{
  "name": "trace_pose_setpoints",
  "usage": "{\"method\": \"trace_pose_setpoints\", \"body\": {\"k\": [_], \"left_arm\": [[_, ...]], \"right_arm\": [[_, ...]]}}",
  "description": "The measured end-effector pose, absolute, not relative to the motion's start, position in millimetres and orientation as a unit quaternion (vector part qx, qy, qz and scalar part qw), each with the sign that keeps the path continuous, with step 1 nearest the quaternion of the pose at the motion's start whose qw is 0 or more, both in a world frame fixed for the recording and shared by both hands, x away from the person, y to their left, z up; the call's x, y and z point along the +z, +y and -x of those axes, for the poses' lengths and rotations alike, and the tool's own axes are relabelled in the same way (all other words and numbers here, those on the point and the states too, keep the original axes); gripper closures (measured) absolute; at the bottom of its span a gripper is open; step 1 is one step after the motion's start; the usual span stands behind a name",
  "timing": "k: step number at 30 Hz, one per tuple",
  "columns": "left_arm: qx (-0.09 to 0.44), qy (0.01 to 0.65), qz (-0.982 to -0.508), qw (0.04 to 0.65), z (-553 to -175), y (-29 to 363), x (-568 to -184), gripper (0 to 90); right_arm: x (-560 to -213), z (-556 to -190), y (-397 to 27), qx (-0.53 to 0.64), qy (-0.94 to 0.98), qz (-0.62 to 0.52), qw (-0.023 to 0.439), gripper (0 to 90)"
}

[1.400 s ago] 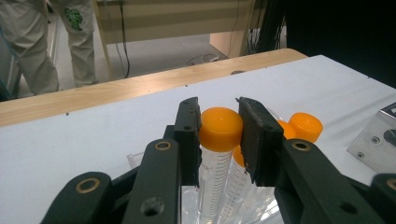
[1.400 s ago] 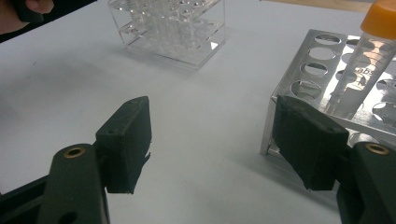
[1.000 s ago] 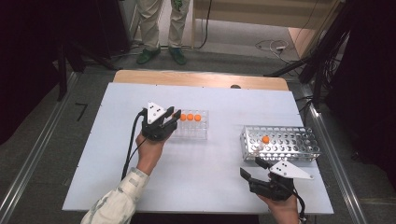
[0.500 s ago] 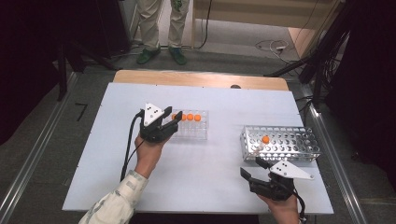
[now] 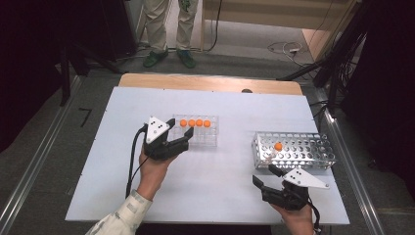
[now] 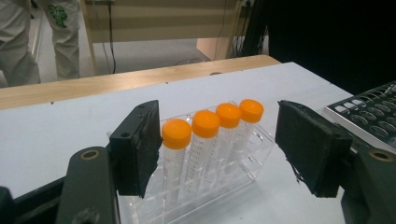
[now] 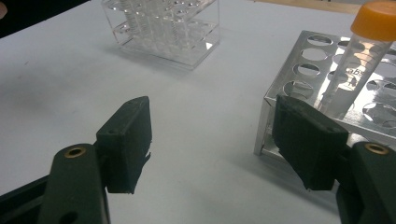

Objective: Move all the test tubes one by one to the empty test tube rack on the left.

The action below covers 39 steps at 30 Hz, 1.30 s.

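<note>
My left tool [image 5: 177, 145] has just been opening: jaws now apart w/ nothing pressed between the pads, and vs the earlier frames it sits a bit back from the clear rack [image 5: 203, 139], toward me. In the left gripper view the four orange-capped tubes [image 6: 205, 140] stand upright in a row in that rack, just ahead of the gap. I read that as a tube just let go into the rack, or a fresh reach being lined up; can't tell which.

Right tool [image 5: 266, 183] hasn't shifted, jaws apart & empty, low on the surface [image 5: 235, 100] just in front of the metal rack [image 5: 306, 152]. One more orange-capped tube [image 7: 357, 65] leans tilted in a hole near that rack's front corner.

Materials: clear rack looks like glossy see-through acrylic, boxy, two-tiered. Tubes are translucent plastic w/ printed graduations, cone-tipped, matte ribbed caps. Metal rack is shiny perforated sheet w/ round holes. Surface is flat matte white board. Tool pads are black, rubbery, slightly frayed at the edges.
</note>
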State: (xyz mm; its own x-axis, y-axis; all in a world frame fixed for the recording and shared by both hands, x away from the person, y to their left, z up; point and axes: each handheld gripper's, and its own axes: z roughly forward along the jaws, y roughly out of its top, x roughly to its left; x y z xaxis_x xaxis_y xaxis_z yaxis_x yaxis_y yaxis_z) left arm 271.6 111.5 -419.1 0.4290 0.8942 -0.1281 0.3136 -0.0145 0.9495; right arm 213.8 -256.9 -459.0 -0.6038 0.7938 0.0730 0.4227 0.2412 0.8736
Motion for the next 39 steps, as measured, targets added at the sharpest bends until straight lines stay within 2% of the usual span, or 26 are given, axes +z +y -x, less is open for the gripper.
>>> {"method": "trace_pose_setpoints", "body": {"k": [17,39], "left_arm": [[0.263,0.457,-0.66,0.535,-245.8,119.6,-426.4,29.6],[0.26,0.467,-0.663,0.524,-234.4,130.7,-438.7,29.3]], "right_arm": [[-457.8,-214.4,-258.9,0.471,0.759,-0.403,0.201,27.2],[-456.5,-216.5,-266.5,0.472,0.751,-0.412,0.208,27.4]]}}
